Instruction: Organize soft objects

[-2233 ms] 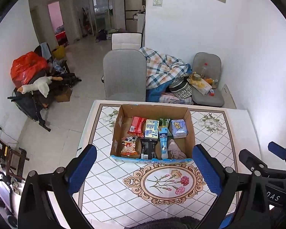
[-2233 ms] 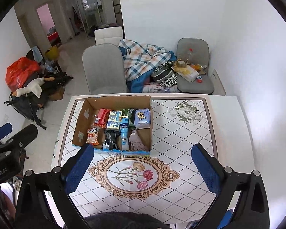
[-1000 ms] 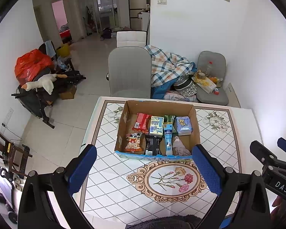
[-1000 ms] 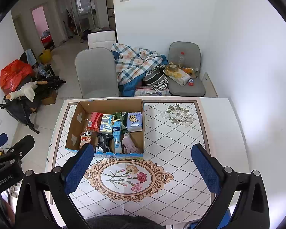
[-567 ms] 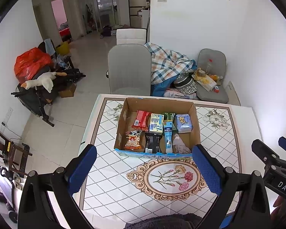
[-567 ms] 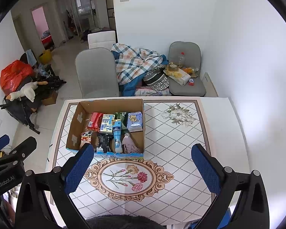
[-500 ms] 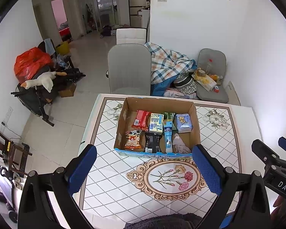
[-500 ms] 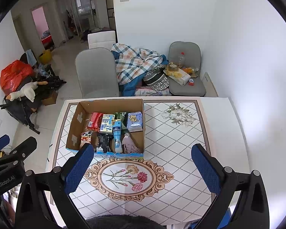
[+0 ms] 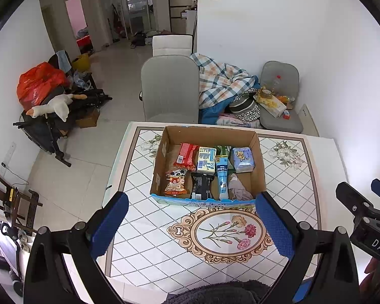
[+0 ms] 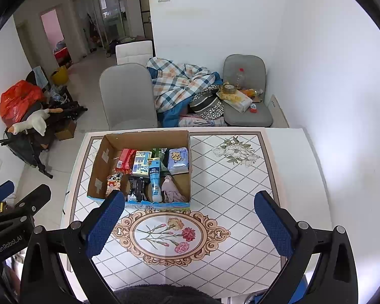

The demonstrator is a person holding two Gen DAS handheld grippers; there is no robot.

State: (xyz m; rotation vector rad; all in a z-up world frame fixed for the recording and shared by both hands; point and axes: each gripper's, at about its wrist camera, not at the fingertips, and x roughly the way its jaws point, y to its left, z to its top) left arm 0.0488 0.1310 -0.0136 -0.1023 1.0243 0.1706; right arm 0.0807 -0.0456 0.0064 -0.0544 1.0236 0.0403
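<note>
An open cardboard box [image 9: 162, 152] [image 10: 100, 159] sits on the far half of the patterned table [image 9: 144, 228] [image 10: 240, 202]. It holds a red snack pack [image 9: 186, 152], a white-blue carton [image 9: 206, 159], a blue tube [image 9: 221, 177], a blue tissue pack [image 9: 242, 159] [image 10: 178, 163], a cartoon snack bag [image 9: 174, 181], a black pack [image 9: 201, 188] and a crumpled pinkish cloth [image 9: 238, 190] [image 10: 171, 188]. My left gripper [image 9: 191, 225] and right gripper [image 10: 188, 225] are both open and empty, high above the table's near side.
A grey chair [image 9: 169, 88] stands behind the table. A plaid blanket [image 9: 220, 83] and a second cluttered chair [image 9: 281, 101] are by the wall. A red bag [image 9: 38, 83] and a plush goose [image 9: 53, 106] lie at the left.
Both grippers have risen and pulled back a little, so the box looks smaller and further off. The jaws stay open; nothing in the box has moved.
</note>
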